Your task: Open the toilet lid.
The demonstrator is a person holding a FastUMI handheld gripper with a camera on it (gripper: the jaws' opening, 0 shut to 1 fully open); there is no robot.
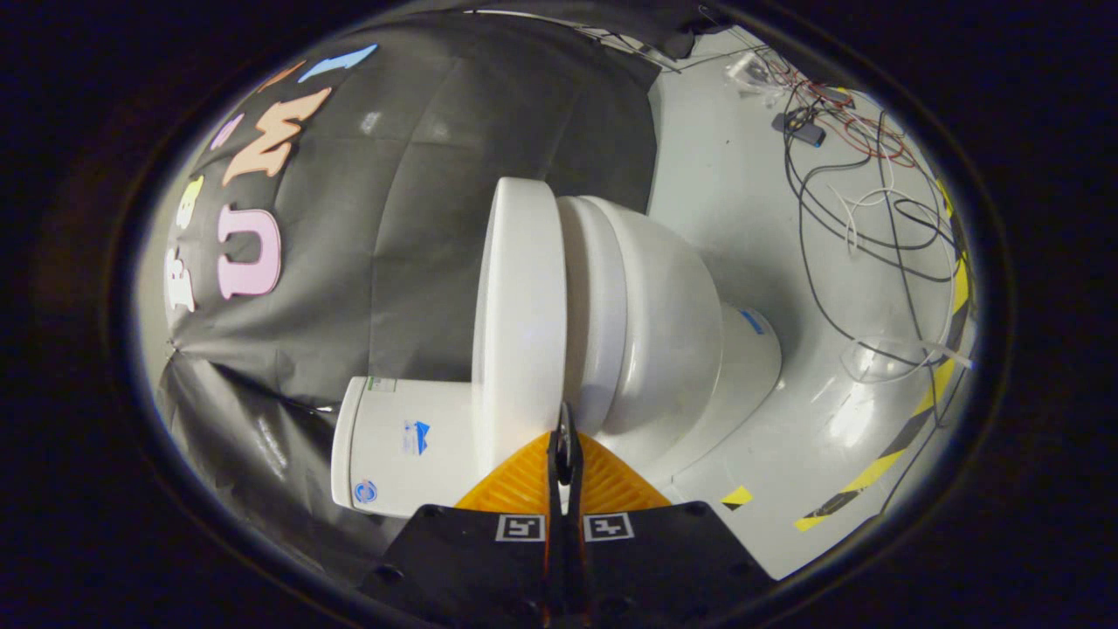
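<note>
Gripper view, rolled sideways so the whole scene lies on its side: the tool [565,437] shows with its two fingers brought together, only a thin slit between them, and nothing held in that slit. Just ahead of the fingertips stands a white toilet [646,323]. The toilet lid [521,306] appears edge-on as a thick, rounded white slab starting right at the fingertips and running away from them; it sits slightly to one side of the slit, with a narrow dark gap separating it from the toilet seat [594,306] and the bowl on the other side. Whether the fingertips touch the lid's edge cannot be told, as they overlap it from this angle. Beside the lid, on the side away from the bowl, is the white cistern [402,445], carrying small blue stickers. Behind the cistern hangs the black cloth wall [410,218]. Past the bowl spreads a pale floor [734,175], with a tangle of loose cables [865,201] well apart from the toilet and a strip of yellow-and-black tape [908,437] near them.
</note>
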